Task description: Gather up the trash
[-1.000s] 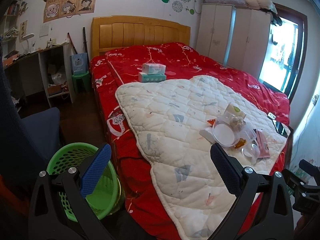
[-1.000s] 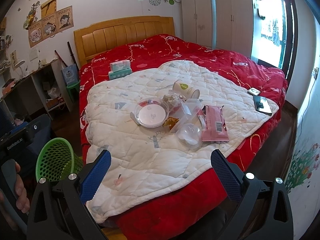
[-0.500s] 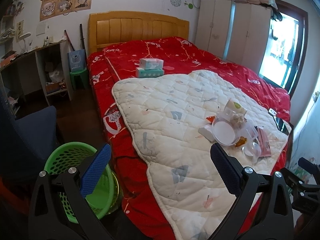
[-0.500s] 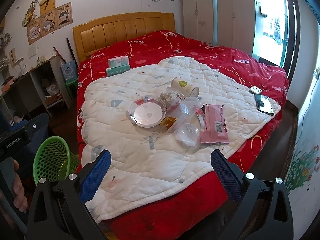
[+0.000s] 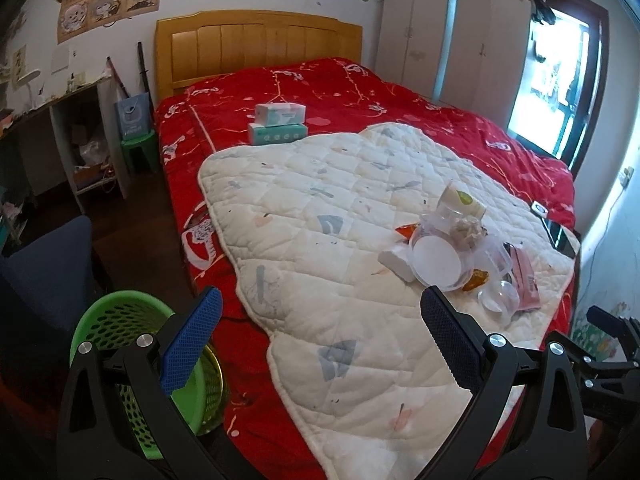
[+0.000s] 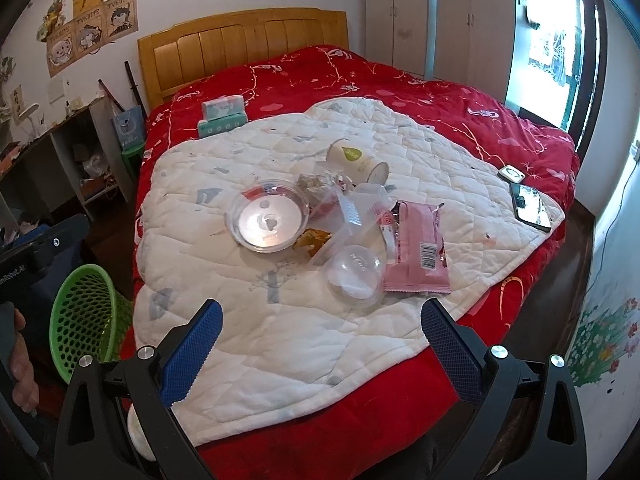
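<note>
A heap of trash lies on the white quilt (image 6: pixel 248 320) on the red bed: a clear round lid (image 6: pixel 267 221), a paper cup (image 6: pixel 357 160) on its side, a clear plastic cup (image 6: pixel 352 276), a pink wrapper (image 6: pixel 416 256) and an orange scrap (image 6: pixel 312 239). The same heap shows in the left wrist view, with the round lid (image 5: pixel 436 262) and paper cup (image 5: pixel 460 200). A green mesh basket (image 5: pixel 120 320) (image 6: pixel 82 312) stands on the floor left of the bed. My left gripper (image 5: pixel 320 344) is open and empty near the bed's corner. My right gripper (image 6: pixel 320 348) is open and empty, short of the heap.
Two tissue boxes (image 6: pixel 222 116) sit near the wooden headboard. A phone (image 6: pixel 530 208) and a small white device (image 6: pixel 511 173) lie at the quilt's right edge. A desk with shelves (image 5: pixel 80 140) and a dark chair (image 5: pixel 48 272) stand to the left. A person's hand (image 6: pixel 20 364) holds the left gripper's handle.
Both grippers have drifted closer to the bed and the trash heap, which looms larger in the right wrist view. Both stay open and empty.
</note>
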The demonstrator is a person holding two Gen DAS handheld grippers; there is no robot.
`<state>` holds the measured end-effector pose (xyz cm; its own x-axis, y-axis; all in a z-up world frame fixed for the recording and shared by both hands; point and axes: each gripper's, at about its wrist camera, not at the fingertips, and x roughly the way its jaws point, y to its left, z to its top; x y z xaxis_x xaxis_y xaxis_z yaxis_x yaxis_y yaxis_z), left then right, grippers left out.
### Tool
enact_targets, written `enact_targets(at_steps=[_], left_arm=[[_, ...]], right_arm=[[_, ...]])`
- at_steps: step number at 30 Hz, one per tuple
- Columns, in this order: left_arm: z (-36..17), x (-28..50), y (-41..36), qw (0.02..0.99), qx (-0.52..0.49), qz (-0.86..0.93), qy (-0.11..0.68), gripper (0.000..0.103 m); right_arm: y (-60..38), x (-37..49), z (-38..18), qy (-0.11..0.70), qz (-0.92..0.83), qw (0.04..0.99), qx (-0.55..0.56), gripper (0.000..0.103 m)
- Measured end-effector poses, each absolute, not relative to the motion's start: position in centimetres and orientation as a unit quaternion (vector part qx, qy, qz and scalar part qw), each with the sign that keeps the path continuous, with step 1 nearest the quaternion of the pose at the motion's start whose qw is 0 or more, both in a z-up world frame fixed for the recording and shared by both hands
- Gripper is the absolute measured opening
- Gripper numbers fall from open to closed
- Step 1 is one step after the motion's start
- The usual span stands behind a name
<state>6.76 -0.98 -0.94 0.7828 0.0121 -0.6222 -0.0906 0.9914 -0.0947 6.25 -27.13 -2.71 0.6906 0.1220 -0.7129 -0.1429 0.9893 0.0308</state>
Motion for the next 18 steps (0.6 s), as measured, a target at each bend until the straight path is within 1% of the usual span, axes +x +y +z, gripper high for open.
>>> enact_targets(at_steps=[12, 18], left_arm=[[-2.1, 10.5, -2.4, 0.936, -0.052, 0.006, 0.348, 0.098], [-2.9, 12.2, -3.2, 0.932, -0.052, -0.011, 0.359, 0.097]], right_arm=[[-28.5, 10.3, -4.0, 0.406, 0.079, 0.910, -0.025, 0.096], [-29.0, 12.3, -3.7, 0.401, 0.082, 0.912, -0.033, 0.096]])
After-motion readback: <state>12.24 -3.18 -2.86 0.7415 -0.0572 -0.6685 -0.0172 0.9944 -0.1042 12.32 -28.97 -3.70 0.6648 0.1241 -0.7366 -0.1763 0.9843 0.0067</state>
